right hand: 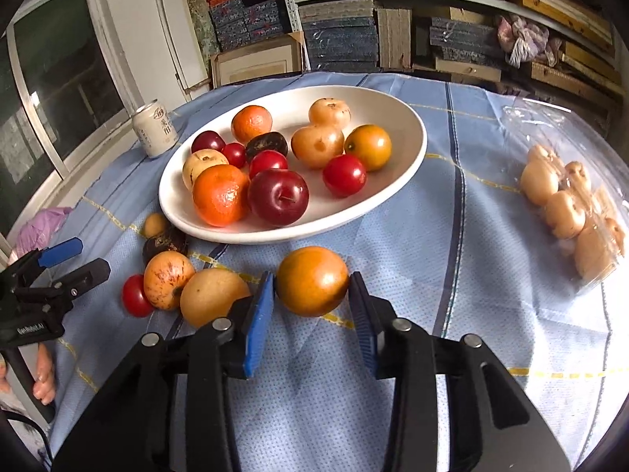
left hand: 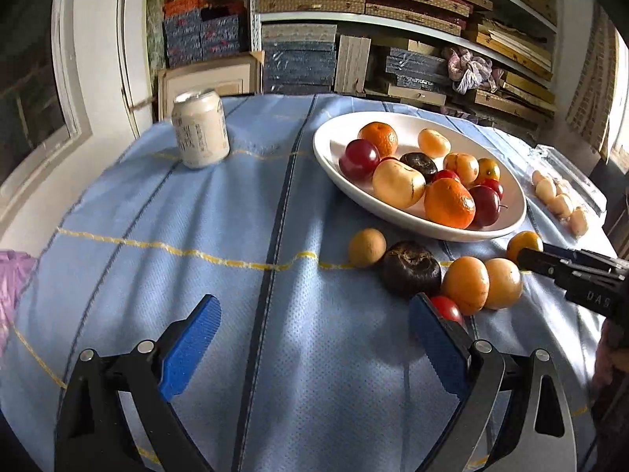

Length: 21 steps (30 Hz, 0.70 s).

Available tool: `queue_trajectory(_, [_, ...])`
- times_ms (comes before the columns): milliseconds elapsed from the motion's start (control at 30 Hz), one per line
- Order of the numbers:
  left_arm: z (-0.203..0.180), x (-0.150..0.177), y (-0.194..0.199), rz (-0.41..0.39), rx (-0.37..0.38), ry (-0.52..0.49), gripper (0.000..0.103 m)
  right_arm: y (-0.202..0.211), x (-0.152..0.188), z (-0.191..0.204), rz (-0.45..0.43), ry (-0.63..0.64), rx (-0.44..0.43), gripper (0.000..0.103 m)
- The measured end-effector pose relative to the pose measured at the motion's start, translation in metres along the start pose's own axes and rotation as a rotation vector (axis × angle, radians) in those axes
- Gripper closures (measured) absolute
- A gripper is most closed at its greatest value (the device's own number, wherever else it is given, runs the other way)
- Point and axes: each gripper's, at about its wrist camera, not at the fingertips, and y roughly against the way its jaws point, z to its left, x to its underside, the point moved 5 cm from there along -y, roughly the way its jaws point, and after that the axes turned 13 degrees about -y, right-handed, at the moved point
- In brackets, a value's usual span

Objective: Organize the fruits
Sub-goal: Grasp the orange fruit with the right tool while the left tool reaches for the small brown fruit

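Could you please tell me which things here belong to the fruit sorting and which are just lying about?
Job: white dish of fruit; loose fruits on the cloth; orange fruit between the right gripper fingers; left gripper, open.

Lying about: can; clear pack; purple bag; shelves.

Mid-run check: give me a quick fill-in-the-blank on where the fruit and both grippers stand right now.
1. The right gripper has its pads on either side of a round ____ fruit.
2. The left gripper is ____ and holds nothing.
3. Most fruit lies in the white ____.
4. The drink can stands ____ on the blue cloth.

Missing words: orange; open; bowl; upright
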Motion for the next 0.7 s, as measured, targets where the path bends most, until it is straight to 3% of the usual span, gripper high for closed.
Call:
queue_trajectory(333, [-0.003, 0.000, -0.007, 0.003, -0.010, -0.039, 0.006, 0.014, 0.005, 0.001, -0.022, 0.003, -0.059, 0.066])
queue_trajectory(700, [0.021, -0.027, -0.034, 0.071, 0.051, 0.082, 0.006, 0.033, 0.019, -0.002, -0.017, -0.020, -0.119, 0.065])
